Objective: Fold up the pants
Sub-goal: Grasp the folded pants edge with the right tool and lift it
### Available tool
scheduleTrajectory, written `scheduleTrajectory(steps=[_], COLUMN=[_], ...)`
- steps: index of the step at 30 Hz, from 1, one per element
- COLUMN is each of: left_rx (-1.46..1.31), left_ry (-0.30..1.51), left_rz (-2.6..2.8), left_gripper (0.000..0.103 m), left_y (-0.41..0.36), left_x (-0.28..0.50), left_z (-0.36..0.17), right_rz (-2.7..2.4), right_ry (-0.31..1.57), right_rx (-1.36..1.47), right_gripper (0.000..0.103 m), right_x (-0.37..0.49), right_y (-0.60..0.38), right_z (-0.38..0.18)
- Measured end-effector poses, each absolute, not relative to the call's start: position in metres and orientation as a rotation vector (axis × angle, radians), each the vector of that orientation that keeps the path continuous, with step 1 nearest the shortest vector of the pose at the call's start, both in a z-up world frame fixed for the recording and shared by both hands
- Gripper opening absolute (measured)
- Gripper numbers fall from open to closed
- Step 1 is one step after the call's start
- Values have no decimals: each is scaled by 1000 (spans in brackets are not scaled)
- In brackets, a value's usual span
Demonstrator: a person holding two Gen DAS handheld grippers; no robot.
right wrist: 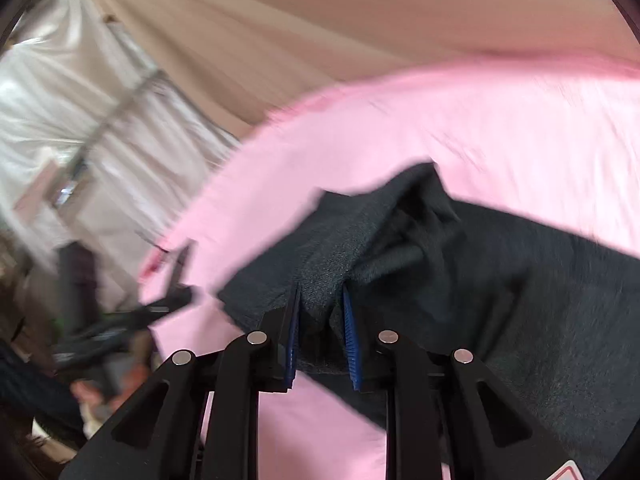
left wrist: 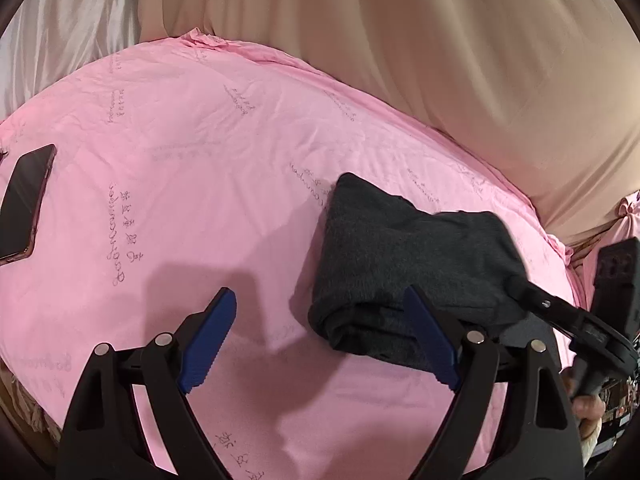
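The dark grey pants (left wrist: 404, 264) lie folded into a compact bundle on the pink sheet (left wrist: 200, 152). My left gripper (left wrist: 320, 312) is open, its blue pads spread wide just left of and over the bundle's near edge. My right gripper (right wrist: 322, 304) is shut on a fold of the pants (right wrist: 460, 280) and holds that fold up from the rest; the right wrist view is motion-blurred. The right gripper also shows in the left wrist view (left wrist: 520, 284), at the bundle's right edge.
A black phone (left wrist: 24, 204) lies on the sheet at the far left. Beige curtains (left wrist: 440, 40) hang behind the bed. The bed's edge runs along the right, with clutter beyond it.
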State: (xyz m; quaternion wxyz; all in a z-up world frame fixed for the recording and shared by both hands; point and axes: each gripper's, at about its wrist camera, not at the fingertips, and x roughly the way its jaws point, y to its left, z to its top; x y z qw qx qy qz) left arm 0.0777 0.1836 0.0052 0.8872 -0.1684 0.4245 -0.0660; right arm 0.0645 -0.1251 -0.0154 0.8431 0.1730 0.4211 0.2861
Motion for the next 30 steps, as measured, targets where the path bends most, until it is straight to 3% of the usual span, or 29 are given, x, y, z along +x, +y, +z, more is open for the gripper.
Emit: scheduleTrajectory(steps=[3, 4, 12, 15, 16, 21, 22, 25, 30], left_rx=[-394, -409, -690, -674, -646, -489, -480, -479, -487], left_ry=[890, 900, 1028, 1024, 1011, 960, 956, 955, 925], left_rz=[-144, -143, -278, -310, -309, -238, -233, -205, -150], left_gripper=[88, 88, 88, 88, 89, 90, 90, 90, 90], left_y=[189, 191, 188, 172, 167, 153, 154, 166, 183], left_x=[85, 87, 110, 111, 110, 97, 94, 91, 84], left_z=[1, -2, -41, -38, -33, -17, -15, -12, 1], right_rz=[436, 405, 375, 422, 435, 421, 452, 496, 589], right_ry=[1024, 1061, 931, 947, 962, 1024, 1047, 1046, 893], right_rx=[177, 193, 307, 312, 324, 365, 392, 426, 457], right_gripper=[20, 26, 44, 50, 58, 65, 63, 24, 18], right_x=[78, 80, 50, 44, 46, 76, 85, 96, 93], right_y=[-114, -118, -158, -163, -165, -153, -147, -133, -137], right_z=[-59, -76, -43, -43, -46, -73, -84, -89, -24])
